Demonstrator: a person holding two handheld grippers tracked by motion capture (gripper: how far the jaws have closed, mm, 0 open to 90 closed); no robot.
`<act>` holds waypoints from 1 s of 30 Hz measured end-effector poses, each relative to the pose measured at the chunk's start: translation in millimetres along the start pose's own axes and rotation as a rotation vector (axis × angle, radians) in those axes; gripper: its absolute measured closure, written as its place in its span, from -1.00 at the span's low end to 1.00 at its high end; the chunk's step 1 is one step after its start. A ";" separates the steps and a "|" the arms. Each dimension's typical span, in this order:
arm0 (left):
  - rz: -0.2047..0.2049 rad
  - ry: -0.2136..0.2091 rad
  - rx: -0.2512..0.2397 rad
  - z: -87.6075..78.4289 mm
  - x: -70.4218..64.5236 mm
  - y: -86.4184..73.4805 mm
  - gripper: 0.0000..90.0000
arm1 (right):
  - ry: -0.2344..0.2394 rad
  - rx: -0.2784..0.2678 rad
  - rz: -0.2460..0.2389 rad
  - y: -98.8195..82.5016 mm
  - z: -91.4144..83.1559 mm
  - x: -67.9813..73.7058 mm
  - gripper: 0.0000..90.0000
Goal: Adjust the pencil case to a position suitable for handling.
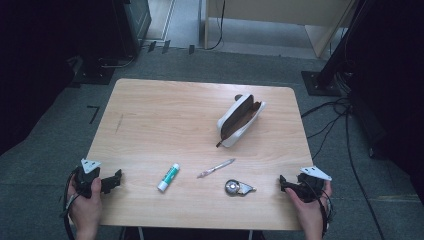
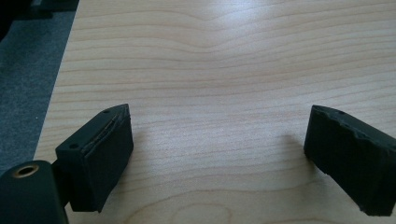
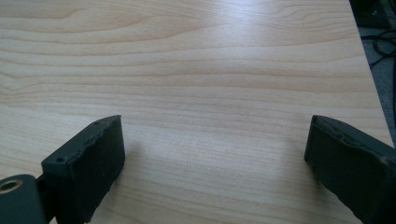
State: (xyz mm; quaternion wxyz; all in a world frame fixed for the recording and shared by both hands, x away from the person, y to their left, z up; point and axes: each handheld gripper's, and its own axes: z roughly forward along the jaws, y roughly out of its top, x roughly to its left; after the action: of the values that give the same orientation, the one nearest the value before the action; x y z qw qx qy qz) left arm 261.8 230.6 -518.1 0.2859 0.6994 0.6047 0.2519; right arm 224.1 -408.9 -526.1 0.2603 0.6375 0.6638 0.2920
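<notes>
Work in hand: it looks like the small desk things should go into the pencil case (image 1: pixel 241 120). This is a guess from how they lie.
Done so far: nothing is packed yet. The pencil case lies open on the far right part of the table (image 1: pixel 150 115), and no small thing can be seen inside it.
Left to do: all three small things still need to be picked up and put in.
Glue stick (image 1: pixel 168 177): it lies flat on the near part of the table. It is the thing nearest the left gripper (image 1: pixel 114 181), a little way off on that gripper's right side.
Pen (image 1: pixel 216 168): it lies flat in the middle, between the glue stick and the correction tape, just past them toward the case.
Correction tape (image 1: pixel 236 187): it lies near the front edge. It is the thing nearest the right gripper (image 1: pixel 286 183), off to that gripper's left, not touching.
Left gripper state: its jaws stand wide apart with bare wood between them. It holds nothing. It rests near the front left corner.
Right gripper state: its jaws also stand wide apart over bare wood. It holds nothing. It sits near the front right edge.
Pencil case and grippers: the case is well away from both, farther back on the table.
</notes>
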 end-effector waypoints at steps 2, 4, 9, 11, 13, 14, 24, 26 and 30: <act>0.000 0.000 0.000 0.0 0.0 0.0 -0.81 | -0.006 -0.001 0.005 0.0 -0.1 0.2 -0.87; -0.001 0.000 0.000 0.3 -0.1 0.3 -0.81 | 0.000 -0.003 0.001 0.1 -3.0 0.7 -0.64; 0.004 -0.002 0.001 0.9 -0.8 1.0 -0.81 | -0.012 -0.051 0.016 3.2 -14.2 5.7 -0.41; 0.009 -0.004 0.003 0.8 -0.8 1.1 -0.81 | -0.008 -0.074 0.021 10.3 -21.3 14.3 -0.26; 0.011 -0.007 0.004 0.7 -0.9 1.0 -0.81 | 0.007 -0.081 0.023 16.1 -24.2 20.6 -0.20; 0.011 -0.007 0.004 0.7 -0.9 1.0 -0.81 | 0.007 -0.081 0.023 16.1 -24.2 20.6 -0.20; 0.012 -0.009 0.003 1.0 -1.2 1.2 -0.81 | 0.079 -0.139 0.011 63.7 -30.7 52.0 -0.06; 0.014 -0.011 0.002 1.2 -1.4 1.3 -0.81 | 0.091 -0.153 0.009 74.0 -31.2 59.0 -0.04; 0.015 -0.012 0.002 1.2 -1.4 1.3 -0.81 | 0.120 -0.174 0.000 93.3 -32.1 74.6 -0.04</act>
State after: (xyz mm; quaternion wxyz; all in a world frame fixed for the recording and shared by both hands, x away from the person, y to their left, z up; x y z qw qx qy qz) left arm 263.3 228.9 -518.0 0.2871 0.7055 0.5981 0.2493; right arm 262.0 -334.7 -434.7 0.2747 0.5936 0.6504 0.3862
